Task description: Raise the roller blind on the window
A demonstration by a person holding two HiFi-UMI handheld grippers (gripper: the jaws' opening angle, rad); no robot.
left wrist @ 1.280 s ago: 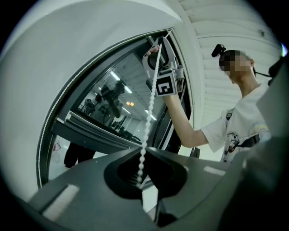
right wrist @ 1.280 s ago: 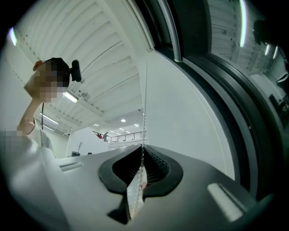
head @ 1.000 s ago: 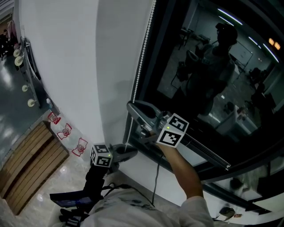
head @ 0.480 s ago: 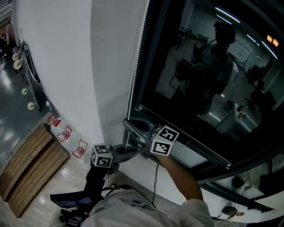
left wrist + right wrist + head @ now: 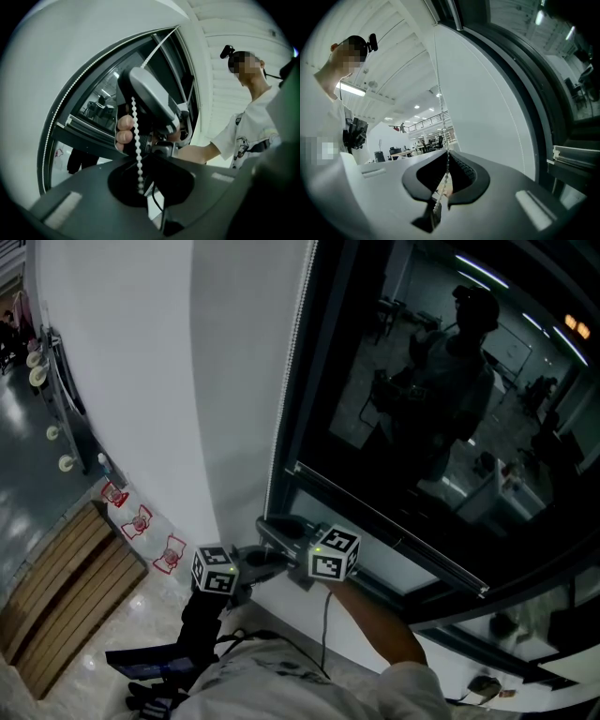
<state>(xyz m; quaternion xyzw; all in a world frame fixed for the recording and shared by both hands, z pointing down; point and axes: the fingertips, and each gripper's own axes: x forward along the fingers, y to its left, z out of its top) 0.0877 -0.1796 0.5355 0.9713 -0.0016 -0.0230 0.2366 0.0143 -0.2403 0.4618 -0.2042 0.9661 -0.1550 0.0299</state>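
Two grippers on the bead chain (image 5: 292, 352), low at the left edge of the window (image 5: 441, 381) frame, beside white wall (image 5: 131, 381); left gripper (image 5: 139, 186) jaws pressed together on a strand, beads rising straight up from the notch; right gripper (image 5: 442, 183) jaws pinching a strand too, chain running up along the frame; in head view right just above left, marker cubes side by side; glass dark, reflecting a person.
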